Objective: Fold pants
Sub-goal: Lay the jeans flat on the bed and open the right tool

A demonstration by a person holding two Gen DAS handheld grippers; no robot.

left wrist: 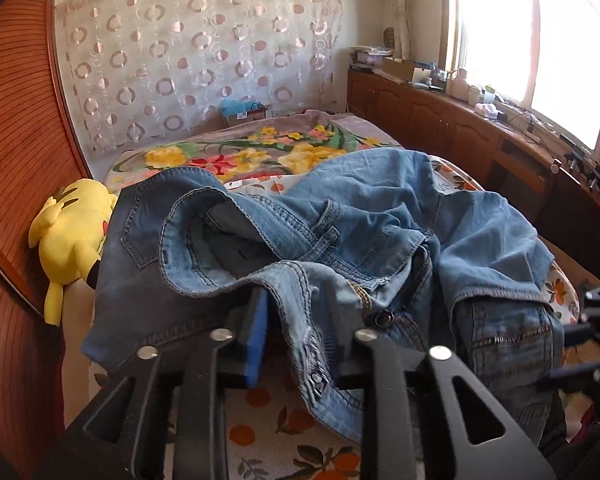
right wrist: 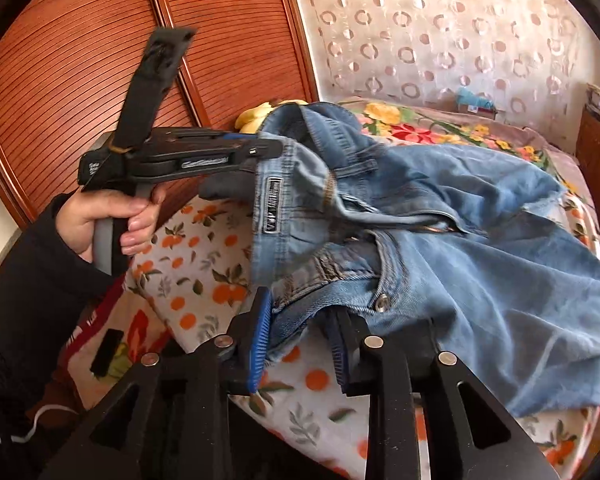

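The pants (left wrist: 380, 220) lie crumpled in a heap on the bed (left wrist: 268, 432), on the orange-print sheet, waist end nearest me and the legs running off toward 1 o'clock. They are blue denim, zip undone, waistband gaping open.

My left fingers (left wrist: 258, 332) are released. One blue pad shows at 7 o'clock of the heap, with a dark gap beside it. The other finger is buried under the hanging flap of waistband, which droops loosely between the two without being pinched. From the right wrist view, these same left fingers (right wrist: 260, 150) reach in from 9 o'clock and their tips meet the back of the waistband beside the sewn label. My left hand (right wrist: 100, 224), in a dark sleeve, is wrapped round the handle.

My right fingers (right wrist: 260, 336) are released too. Both blue pads stand apart at 6 o'clock, and the front waistband near the metal button sags between them. Cloth touches the left pad and drapes over the tip of the right one.

A yellow plush toy (left wrist: 68, 232) lies at 9 o'clock against the wooden wardrobe door (right wrist: 80, 60). A floral blanket (left wrist: 240, 156) covers the far end of the bed at 12 o'clock, under a curtain (left wrist: 200, 40) patterned with rings. A bright window (left wrist: 520, 32) sits at 2 o'clock.
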